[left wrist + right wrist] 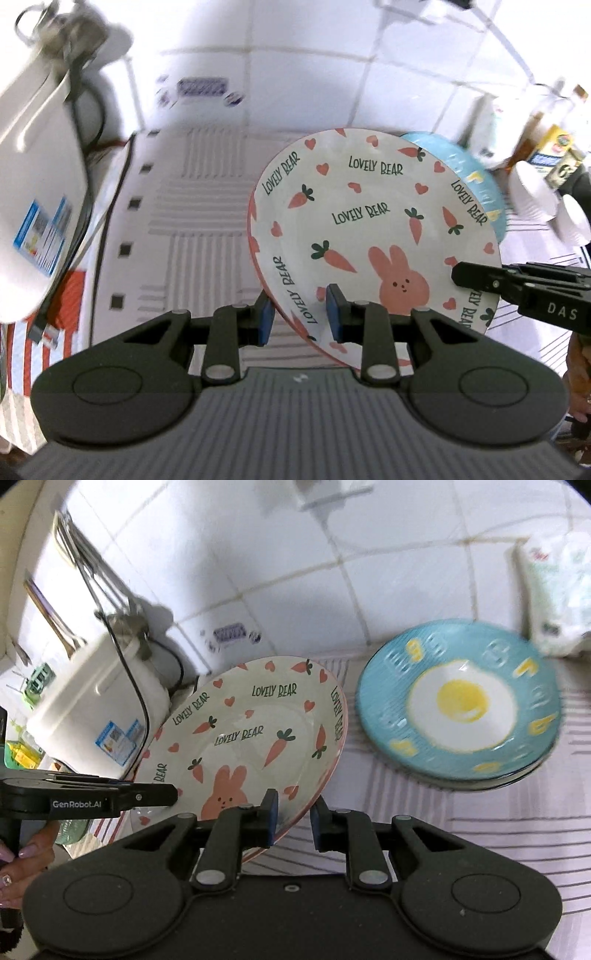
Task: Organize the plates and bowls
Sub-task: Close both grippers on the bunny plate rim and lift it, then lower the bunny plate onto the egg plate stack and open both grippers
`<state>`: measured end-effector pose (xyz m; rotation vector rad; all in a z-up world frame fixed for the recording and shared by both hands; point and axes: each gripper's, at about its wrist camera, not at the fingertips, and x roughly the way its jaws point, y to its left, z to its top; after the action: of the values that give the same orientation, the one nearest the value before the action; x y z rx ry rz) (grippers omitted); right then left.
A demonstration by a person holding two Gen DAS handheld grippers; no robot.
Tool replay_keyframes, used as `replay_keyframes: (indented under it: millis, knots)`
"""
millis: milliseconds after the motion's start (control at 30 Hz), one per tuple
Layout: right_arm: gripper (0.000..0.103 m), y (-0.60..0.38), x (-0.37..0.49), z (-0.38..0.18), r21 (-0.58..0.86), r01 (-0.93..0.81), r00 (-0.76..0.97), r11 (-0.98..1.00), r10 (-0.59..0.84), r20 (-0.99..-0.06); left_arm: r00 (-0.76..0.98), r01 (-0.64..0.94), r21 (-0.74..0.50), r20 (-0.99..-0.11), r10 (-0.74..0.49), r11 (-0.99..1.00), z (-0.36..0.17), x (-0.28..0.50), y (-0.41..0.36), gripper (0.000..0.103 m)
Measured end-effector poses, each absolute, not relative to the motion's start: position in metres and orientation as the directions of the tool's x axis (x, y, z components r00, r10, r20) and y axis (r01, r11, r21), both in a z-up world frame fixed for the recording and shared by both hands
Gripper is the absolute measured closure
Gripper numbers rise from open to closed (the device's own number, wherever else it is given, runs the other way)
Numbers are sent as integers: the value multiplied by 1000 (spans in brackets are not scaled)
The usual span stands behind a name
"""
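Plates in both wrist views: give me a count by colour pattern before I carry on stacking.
White bunny-and-carrot plate: 1, tilted, its rim between the jaws of both grippers.
Blue fried-egg plate: 1 on top; dark rims beneath it suggest more dishes under it, number unclear.
Total plainly visible: 2.

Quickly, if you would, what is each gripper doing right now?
Left gripper: closed on the white carrot-and-bunny ceramic plate.
Right gripper: closed on the same plate's opposite rim.
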<state>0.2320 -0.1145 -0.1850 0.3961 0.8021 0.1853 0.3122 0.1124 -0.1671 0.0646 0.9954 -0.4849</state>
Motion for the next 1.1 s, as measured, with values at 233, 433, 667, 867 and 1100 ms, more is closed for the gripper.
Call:
replay_keyframes:
  millis: [233,433,667,867,1100]
  knots:
    - [80,-164,211,-165,424,15,732,906,279,-622,445,475,-138,-815,-372,869,-142,311,58,75]
    - [80,-198,205,-159,425,31,749,905,261,-609,426,485,-149,-820,-382,862,-136,315,22,75]
    - [80,-237,211,-163,425,27,746,905,265,-611,413,467,-158,-831,-372,870,-146,329,-16,75]
    - [80,-267,227,-179,425,14,712,905,290,-640,407,447,-139,-848,-340,883,-163,335,-46,75]
    - [79,-287,244,-200,441,-5,662,897,334,-671,389,388,-127,-875,-288,913,-180,350,-65,75]
